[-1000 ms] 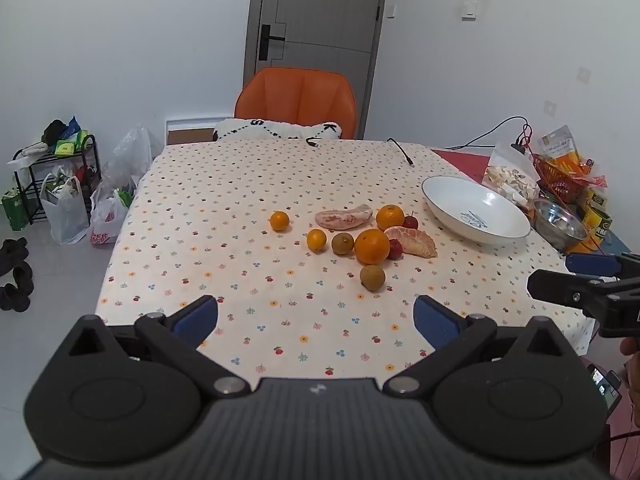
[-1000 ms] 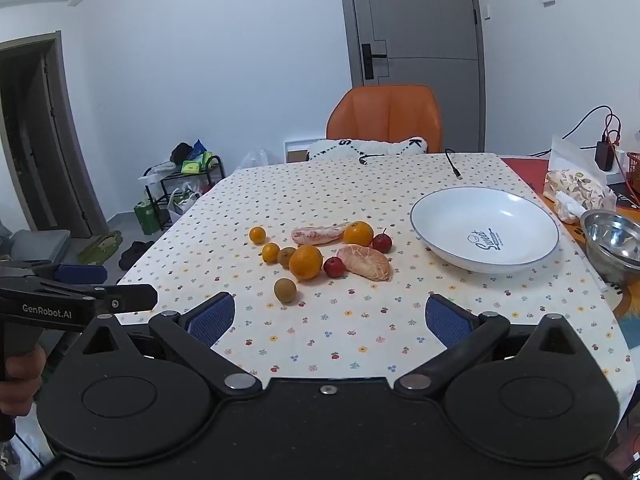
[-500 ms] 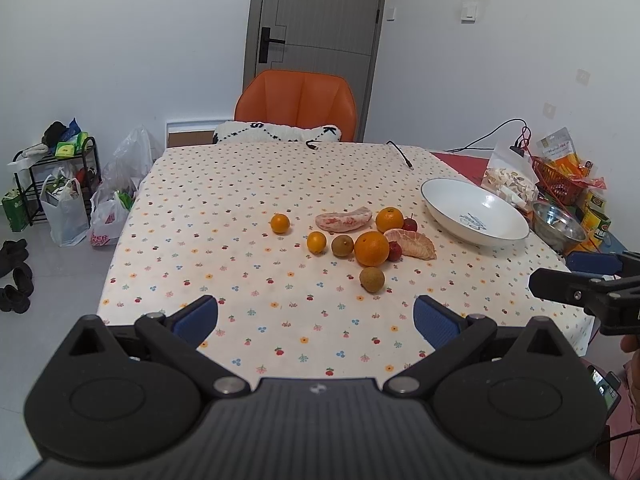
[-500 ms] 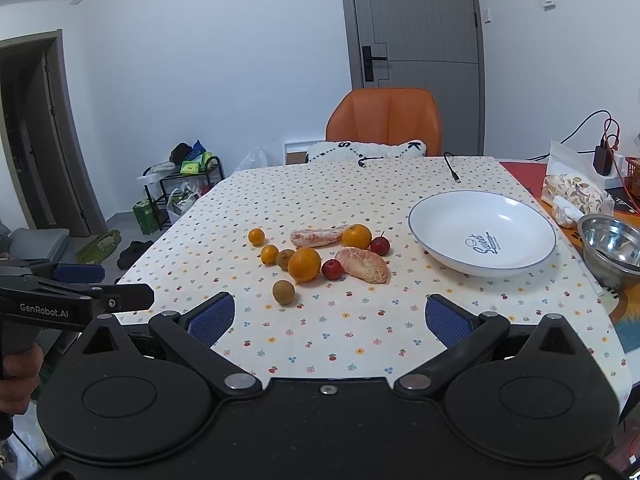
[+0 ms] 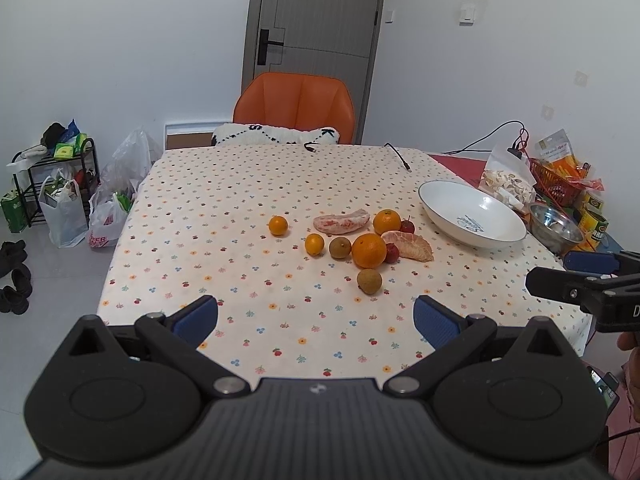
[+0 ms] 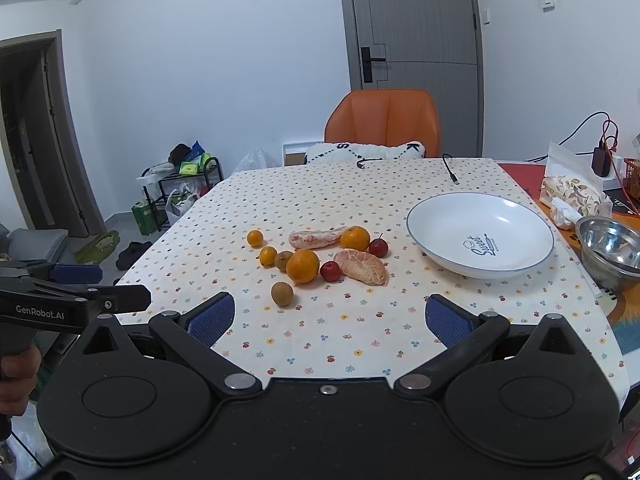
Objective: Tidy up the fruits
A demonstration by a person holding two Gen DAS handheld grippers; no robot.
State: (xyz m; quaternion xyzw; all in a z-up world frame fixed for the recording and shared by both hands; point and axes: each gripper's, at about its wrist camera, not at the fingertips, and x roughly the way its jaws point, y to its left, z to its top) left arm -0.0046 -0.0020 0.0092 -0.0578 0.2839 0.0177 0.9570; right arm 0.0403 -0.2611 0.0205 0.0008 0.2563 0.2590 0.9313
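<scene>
A cluster of fruit lies mid-table on the flowered cloth: a large orange (image 5: 369, 250) (image 6: 303, 265), a second orange (image 6: 355, 238), two small tangerines (image 5: 278, 225) (image 5: 314, 244), two brown round fruits (image 5: 369, 281) (image 6: 282, 293), two small red fruits (image 6: 331, 271), and two peeled pomelo segments (image 5: 341, 221) (image 6: 362, 266). An empty white bowl (image 5: 476, 236) (image 6: 440, 256) stands right of them. My left gripper (image 5: 316, 318) and right gripper (image 6: 330, 318) hover open over the near table edge, holding nothing.
A steel bowl (image 6: 608, 256), snack bags (image 6: 570, 196) and a red basket (image 5: 554, 182) crowd the table's right side. An orange chair (image 5: 294, 110) stands at the far end. A cable (image 6: 450, 168) lies on the cloth. Bags and a rack (image 5: 52, 196) sit on the floor at left.
Both grippers have drifted slightly forward and tilted; the fruit and bowl stay in place on the table. Jaws remain open.
</scene>
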